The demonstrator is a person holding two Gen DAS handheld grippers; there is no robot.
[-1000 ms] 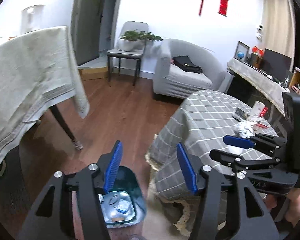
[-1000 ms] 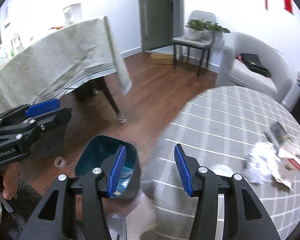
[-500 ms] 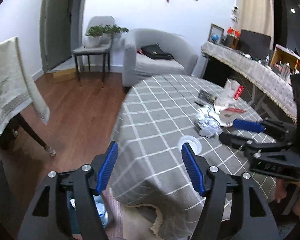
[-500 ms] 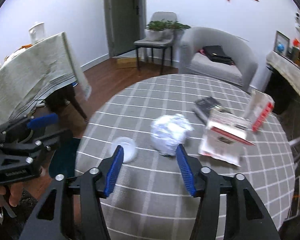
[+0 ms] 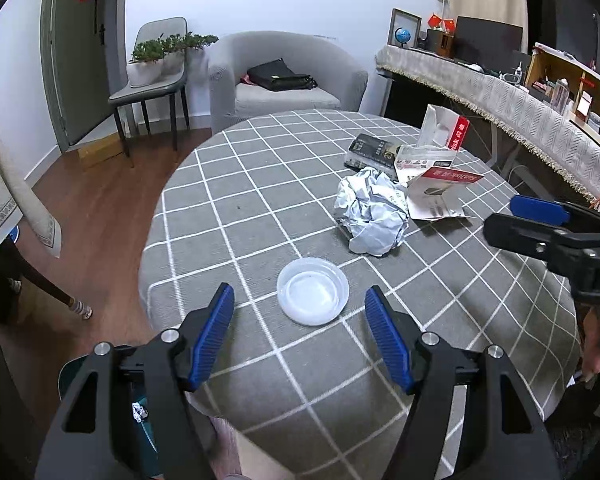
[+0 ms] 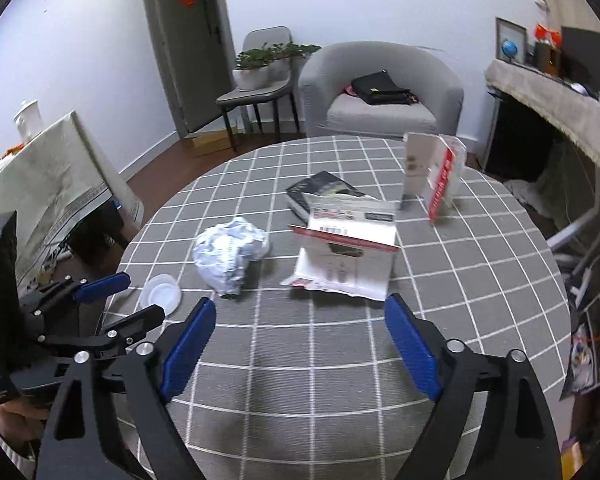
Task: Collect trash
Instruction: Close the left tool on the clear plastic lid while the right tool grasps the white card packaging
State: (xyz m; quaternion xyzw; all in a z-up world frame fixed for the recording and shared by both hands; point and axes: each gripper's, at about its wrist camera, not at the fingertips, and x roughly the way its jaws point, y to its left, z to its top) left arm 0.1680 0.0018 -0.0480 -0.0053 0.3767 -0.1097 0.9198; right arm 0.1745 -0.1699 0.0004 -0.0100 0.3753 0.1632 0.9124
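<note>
On the round table with a grey checked cloth [image 5: 228, 200] lie a clear plastic lid [image 5: 313, 297], a crumpled white paper ball [image 5: 370, 211], a torn white and red carton [image 5: 436, 190], a dark box [image 5: 370, 151] and an upright white and red carton [image 5: 446, 128]. My left gripper [image 5: 300, 332] is open and empty, just short of the lid. My right gripper [image 6: 300, 344] is open and empty, above the cloth in front of the torn carton [image 6: 346, 256] and right of the paper ball [image 6: 230, 254]. The lid [image 6: 160, 293] lies at the table's left edge.
A teal bin [image 5: 140, 412] with trash in it stands on the floor below my left gripper. A grey armchair [image 5: 284, 76] with a black bag, a chair with plants [image 5: 156, 68], a cloth-covered table [image 6: 52, 188] at left and a long sideboard [image 5: 500, 96] at right surround the table.
Both grippers have swung up from the floor bin to the table top and moved closer to the trash. The lid now lies just ahead of my left gripper. Both stay open.
</note>
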